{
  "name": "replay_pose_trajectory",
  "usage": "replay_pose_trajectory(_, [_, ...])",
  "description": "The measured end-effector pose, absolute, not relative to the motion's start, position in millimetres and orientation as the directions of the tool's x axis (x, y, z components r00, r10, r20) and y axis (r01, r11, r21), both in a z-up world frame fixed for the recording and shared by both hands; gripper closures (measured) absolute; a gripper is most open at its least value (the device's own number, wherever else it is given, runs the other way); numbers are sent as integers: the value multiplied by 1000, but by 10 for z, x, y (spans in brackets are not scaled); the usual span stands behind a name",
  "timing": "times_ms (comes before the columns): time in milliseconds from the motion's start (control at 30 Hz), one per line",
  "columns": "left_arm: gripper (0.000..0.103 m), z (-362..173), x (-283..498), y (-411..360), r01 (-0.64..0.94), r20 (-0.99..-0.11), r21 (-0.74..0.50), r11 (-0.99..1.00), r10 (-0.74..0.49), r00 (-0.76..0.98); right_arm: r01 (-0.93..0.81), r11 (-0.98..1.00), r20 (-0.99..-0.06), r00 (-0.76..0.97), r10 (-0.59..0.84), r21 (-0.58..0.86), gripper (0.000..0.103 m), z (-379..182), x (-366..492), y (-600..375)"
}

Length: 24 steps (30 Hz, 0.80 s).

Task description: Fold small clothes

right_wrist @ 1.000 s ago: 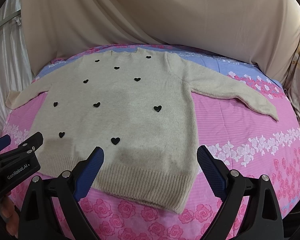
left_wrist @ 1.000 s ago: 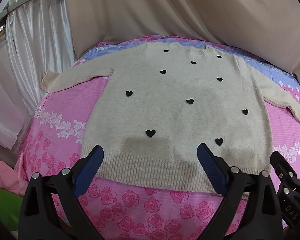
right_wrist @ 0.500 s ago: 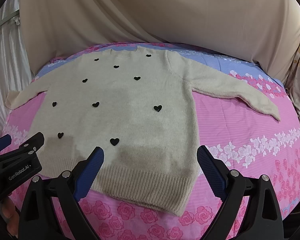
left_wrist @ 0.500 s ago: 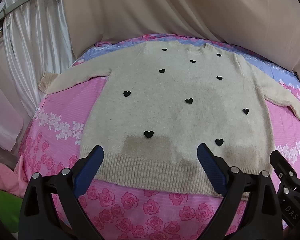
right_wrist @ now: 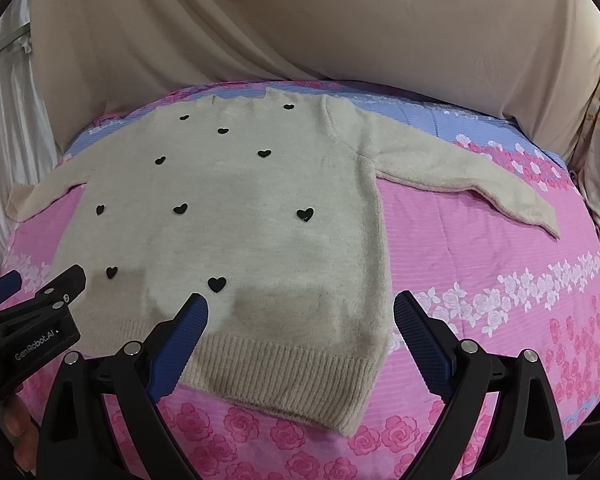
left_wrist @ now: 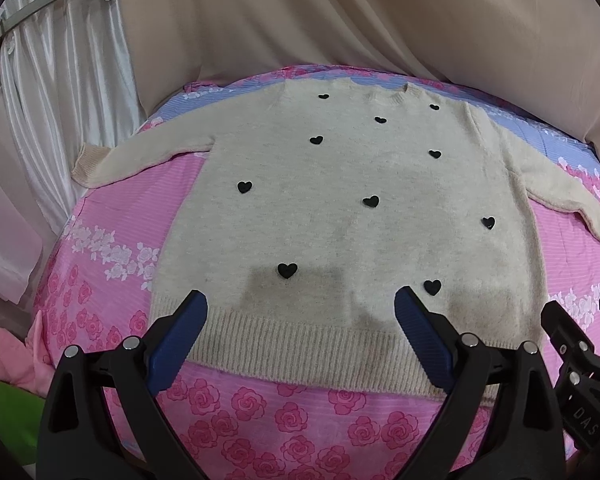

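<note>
A cream knit sweater [left_wrist: 340, 220] with small black hearts lies flat, face up, on a pink floral sheet, sleeves spread out to both sides; it also shows in the right wrist view [right_wrist: 240, 220]. Its ribbed hem [left_wrist: 300, 344] is nearest me. My left gripper [left_wrist: 300, 320] is open and empty, hovering above the hem's left half. My right gripper [right_wrist: 300, 320] is open and empty above the hem's right corner [right_wrist: 352, 400]. The right gripper also shows at the left view's right edge [left_wrist: 576, 344].
The pink floral sheet [right_wrist: 480, 280] covers the surface, with a blue band [right_wrist: 440, 120] at the far end. Beige drapes [left_wrist: 340, 20] hang behind. White curtains [left_wrist: 40, 100] hang at the left. A pink cloth [left_wrist: 4, 360] lies at the lower left.
Both grippers have drawn back and risen a little, so the sweater sits slightly farther away in both views. Jaws stay open; the sweater has not moved.
</note>
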<state>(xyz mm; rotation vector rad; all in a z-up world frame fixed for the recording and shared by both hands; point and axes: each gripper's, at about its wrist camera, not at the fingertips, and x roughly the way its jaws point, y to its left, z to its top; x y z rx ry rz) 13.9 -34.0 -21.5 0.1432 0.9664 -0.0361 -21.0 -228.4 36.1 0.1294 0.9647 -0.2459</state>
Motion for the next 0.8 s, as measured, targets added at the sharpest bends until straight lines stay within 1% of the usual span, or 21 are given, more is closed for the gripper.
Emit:
replay_pose_trajectory(133, [8,-248,160,-372,89,-840,56,994,-2,543,372,923,-855,508,-108,104,11,219,-164,-2837])
replay_pose_trajectory(200, [7,-260,176,-353,75,-853,2,997,-38,521,476,857,-863,500,-79,198,11,121,-186,-3360])
replay_pose_trajectory(300, [7,-260,175,-335,42,-859,-36,998,-52,509,640,695,-867,496,-49,327,11,-62,-275,-4331])
replay_pose_trajectory(367, [7,-249,169,-339,14,-860,-28,1000,-31,509,735,548,-860,508,-53,400,11,-184,-375,-5068])
replay_pose_trajectory(433, [7,-246,154,-346,-7,-861,-6,1000,-1,508,766,454,-841,537,-63,455,13,-260,-430,-5594])
replay_pose_trajectory(533, [6,-244,128,-340,-44,-865,27,999,45,500,806,362,-843,531,-91,468,14,-418,-404,-6318])
replay_pose_trajectory(567, [6,-240,119,-331,-57,-865,38,998,62,497,817,326,-846,527,-88,475,17,-498,-392,-6543])
replay_pose_trajectory(600, [6,-236,112,-325,-69,-865,49,996,77,495,825,297,-847,524,-86,480,23,-560,-397,-6684])
replay_pose_trajectory(667, [6,-231,97,-313,-96,-864,72,993,110,491,826,246,-842,536,-64,507,29,-697,-359,-6914])
replay_pose_trajectory(700, [6,-232,88,-299,-106,-864,81,991,123,489,826,240,-842,537,-58,510,30,-735,-325,-6970])
replay_pose_trajectory(733, [6,-231,84,-291,-122,-864,91,988,139,484,821,246,-833,547,-82,515,34,-721,-304,-6995])
replay_pose_trajectory(767, [6,-230,86,-275,-132,-863,95,987,148,483,814,266,-826,555,-96,516,52,-715,-257,-7038])
replay_pose_trajectory(800, [6,-233,87,-267,-143,-863,100,985,157,481,812,277,-828,553,-88,513,78,-737,-211,-7065])
